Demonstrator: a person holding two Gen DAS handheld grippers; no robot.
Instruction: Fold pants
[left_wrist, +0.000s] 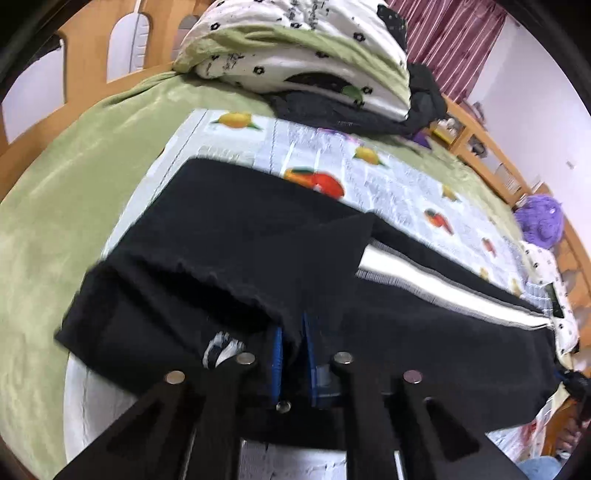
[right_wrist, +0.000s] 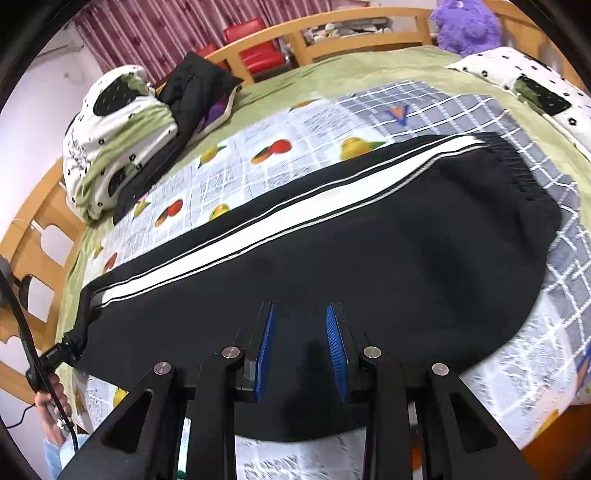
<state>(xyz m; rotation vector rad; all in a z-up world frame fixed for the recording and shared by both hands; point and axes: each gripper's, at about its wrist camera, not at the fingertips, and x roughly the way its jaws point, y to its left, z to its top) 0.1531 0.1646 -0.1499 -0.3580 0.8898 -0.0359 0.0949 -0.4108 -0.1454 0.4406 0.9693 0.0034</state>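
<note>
- The left gripper is pinched shut on the cuff end of the black pants, lifting that bit.
- One pair of pants lies long across the fruit blanket on the bed.
- The right gripper is partly open over the pants and holds nothing.
- The fold looks just begun; next the cuff likely needs carrying over to the waistband.
- Two grippers, one purple toy.

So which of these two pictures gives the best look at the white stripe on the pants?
The right wrist view. There the white stripe runs nearly the whole length of the black pants, sharp and unobstructed. In the left wrist view only a shorter stretch of it shows, partly covered by a folded-over part of the pants.
</note>
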